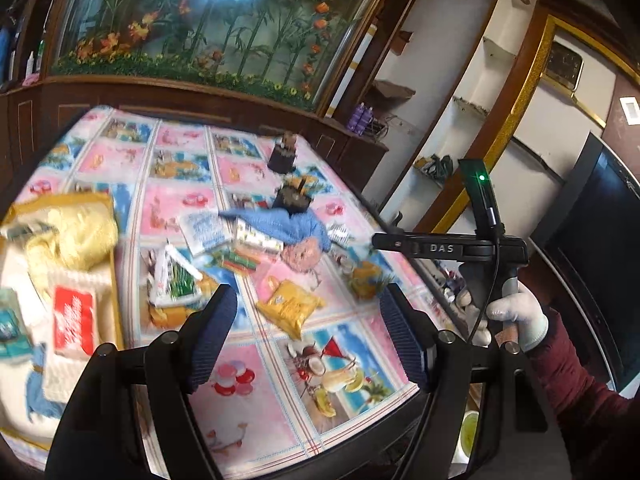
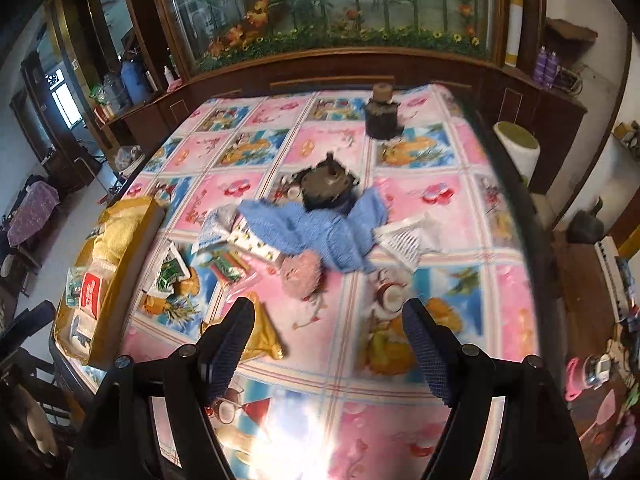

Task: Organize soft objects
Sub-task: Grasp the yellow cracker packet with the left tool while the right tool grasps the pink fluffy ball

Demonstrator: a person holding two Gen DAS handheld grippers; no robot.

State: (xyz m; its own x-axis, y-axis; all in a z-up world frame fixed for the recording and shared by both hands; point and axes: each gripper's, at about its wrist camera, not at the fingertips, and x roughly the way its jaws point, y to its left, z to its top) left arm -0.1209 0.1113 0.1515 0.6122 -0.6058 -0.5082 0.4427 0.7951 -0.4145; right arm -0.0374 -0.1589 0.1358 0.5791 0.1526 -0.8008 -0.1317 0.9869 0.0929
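Left gripper (image 1: 308,332) and right gripper (image 2: 330,348) — both spread wide, empty; blue cloth (image 2: 320,232) lay far, yellow packet (image 1: 290,306) near.

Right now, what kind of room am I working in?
Most likely a lived-in home room: a table under a cartoon-print cloth, a big aquarium with fake plants in dark wood cabinets, and a television to one side.

A crumpled blue knitted cloth (image 2: 320,228) lies mid-table, with a fuzzy pink ball (image 2: 301,276) touching its near edge.
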